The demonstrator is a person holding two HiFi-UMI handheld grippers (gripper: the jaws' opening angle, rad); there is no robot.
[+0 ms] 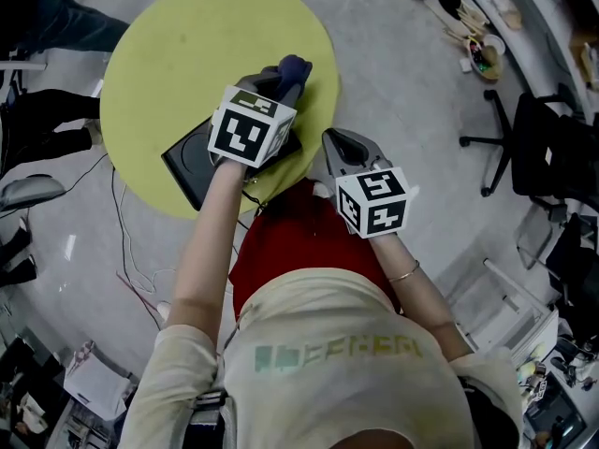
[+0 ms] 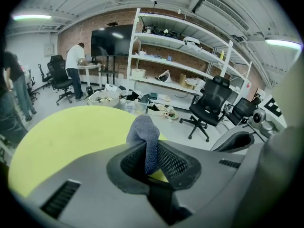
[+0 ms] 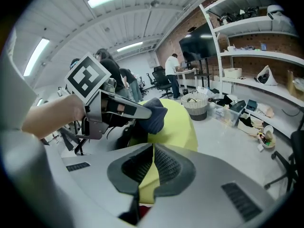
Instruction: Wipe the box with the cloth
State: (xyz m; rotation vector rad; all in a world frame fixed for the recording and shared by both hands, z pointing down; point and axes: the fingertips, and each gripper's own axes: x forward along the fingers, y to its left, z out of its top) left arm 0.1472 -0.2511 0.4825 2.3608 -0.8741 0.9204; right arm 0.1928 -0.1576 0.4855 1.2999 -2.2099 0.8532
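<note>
A black flat box (image 1: 192, 162) lies on the round yellow-green table (image 1: 178, 45), near its front edge. My left gripper (image 1: 285, 80) hovers over the box's right end, shut on a blue-grey cloth (image 1: 295, 66) that bulges out past the jaw tips. In the left gripper view the cloth (image 2: 144, 132) stands pinched between the pads of that gripper (image 2: 148, 158). My right gripper (image 1: 339, 140) is beside the table's front right rim, shut with nothing in it (image 3: 153, 158). From there I see the left gripper (image 3: 135, 110) and the cloth (image 3: 154, 117).
Thin cables (image 1: 131, 269) trail over the grey floor left of the table. Black office chairs (image 1: 529, 148) stand at the right. Long white shelves (image 2: 190, 56) and floor clutter lie beyond the table, and a person (image 2: 73, 70) stands at a far desk.
</note>
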